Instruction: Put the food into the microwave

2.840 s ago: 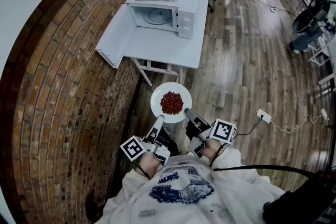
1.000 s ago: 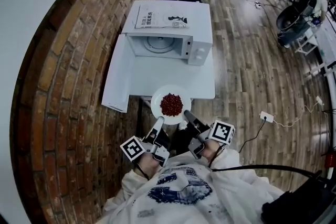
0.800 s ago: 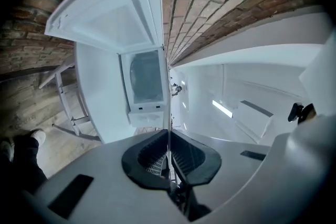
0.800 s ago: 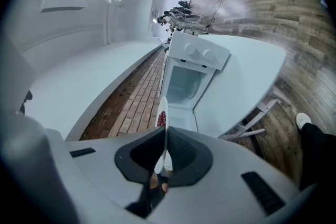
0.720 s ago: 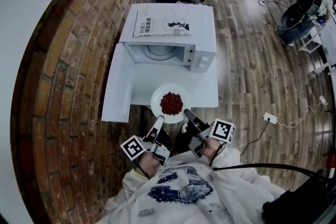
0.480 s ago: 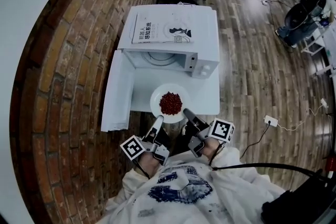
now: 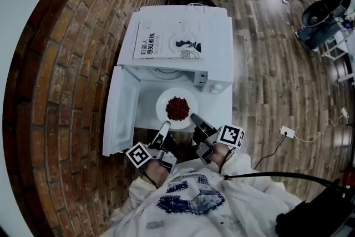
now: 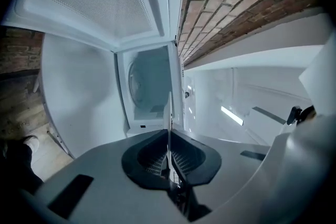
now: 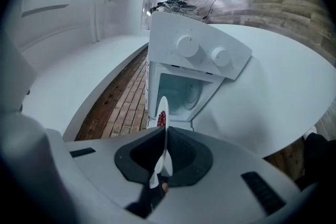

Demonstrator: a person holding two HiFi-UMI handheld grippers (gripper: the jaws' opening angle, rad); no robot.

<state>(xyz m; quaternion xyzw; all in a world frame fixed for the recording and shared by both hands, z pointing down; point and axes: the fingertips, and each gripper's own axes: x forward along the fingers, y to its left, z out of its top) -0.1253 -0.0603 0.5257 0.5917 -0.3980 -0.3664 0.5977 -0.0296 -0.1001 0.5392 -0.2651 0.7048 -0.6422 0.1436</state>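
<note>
Red food (image 7: 177,109), white plate (image 7: 162,112), white microwave (image 7: 219,36).

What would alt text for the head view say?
Seen from above, a person's left gripper and right gripper each clamp the near rim of a white plate of red food, held before an open white microwave. It sits on a white table by a brick wall, a booklet on top.

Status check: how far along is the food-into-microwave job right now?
Done: the microwave door stands open, and the plate of red food is picked up, its rim pinched by the left claw and the right claw. In hand: the plate hangs just in front of the microwave cavity, not inside. Left: slide it in, set it down, release both claws.
</note>
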